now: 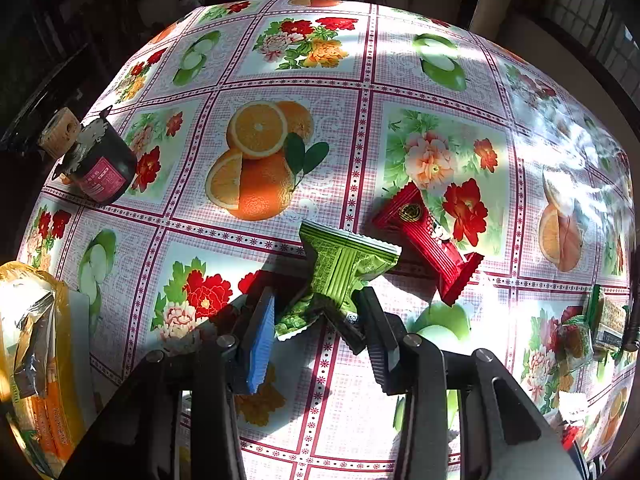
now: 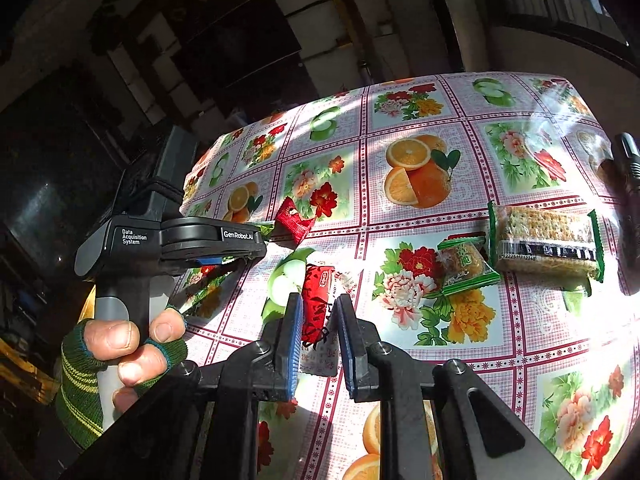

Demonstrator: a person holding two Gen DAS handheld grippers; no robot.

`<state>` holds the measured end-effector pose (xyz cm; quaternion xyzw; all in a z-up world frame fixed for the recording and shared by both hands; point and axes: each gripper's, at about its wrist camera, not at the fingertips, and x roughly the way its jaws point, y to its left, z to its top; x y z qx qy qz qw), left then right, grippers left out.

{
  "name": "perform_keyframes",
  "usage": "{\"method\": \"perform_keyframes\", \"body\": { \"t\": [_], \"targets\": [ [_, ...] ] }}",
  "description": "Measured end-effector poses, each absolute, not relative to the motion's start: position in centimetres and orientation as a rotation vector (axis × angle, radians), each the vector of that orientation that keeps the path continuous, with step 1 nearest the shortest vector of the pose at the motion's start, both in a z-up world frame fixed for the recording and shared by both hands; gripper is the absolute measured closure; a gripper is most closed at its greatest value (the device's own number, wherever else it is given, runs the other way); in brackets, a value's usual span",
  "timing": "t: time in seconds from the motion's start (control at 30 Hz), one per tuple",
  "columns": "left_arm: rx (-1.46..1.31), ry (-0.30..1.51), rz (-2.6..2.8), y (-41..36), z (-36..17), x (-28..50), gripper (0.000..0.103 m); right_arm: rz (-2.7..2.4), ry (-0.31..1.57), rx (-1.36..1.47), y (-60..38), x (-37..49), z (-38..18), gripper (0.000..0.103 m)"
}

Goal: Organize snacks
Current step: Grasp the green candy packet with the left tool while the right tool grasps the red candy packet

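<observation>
A crumpled green snack packet (image 1: 344, 272) sits between the fingers of my left gripper (image 1: 316, 304), which is shut on its near end; the far end rests on the flowered tablecloth (image 1: 360, 140). Just right of it lies a red packet (image 1: 428, 236). My right gripper (image 2: 318, 300) is shut on a red-and-white snack packet (image 2: 316, 312), held a little above the cloth. In the right wrist view the left gripper's body (image 2: 180, 240) is at the left, held by a hand in a green fingerless glove (image 2: 120, 344).
A dark jar with a cork (image 1: 100, 164) lies at the table's far left, and a yellow bag (image 1: 36, 360) at the near left. A long cracker pack (image 2: 546, 240) and a small green-wrapped cake (image 2: 466, 266) lie to the right. A black pen-like object (image 2: 628, 172) is at the right edge.
</observation>
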<state>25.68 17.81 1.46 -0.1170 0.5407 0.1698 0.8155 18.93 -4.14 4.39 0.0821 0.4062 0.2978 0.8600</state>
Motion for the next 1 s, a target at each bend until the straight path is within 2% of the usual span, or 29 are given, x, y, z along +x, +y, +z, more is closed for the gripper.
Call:
{"method": "perform_keyframes", "body": {
  "t": [0.53, 1.0],
  "targets": [
    [-0.166, 1.068, 0.339, 14.6, 6.4, 11.3, 0.065, 0.72, 0.837, 0.154, -4.5, 11.1, 5.1, 0.085],
    [-0.153, 1.053, 0.432, 15.6, 6.4, 1.6, 0.065, 0.835, 0.848, 0.142, -2.7, 6.4, 5.2, 0.084]
  ]
}}
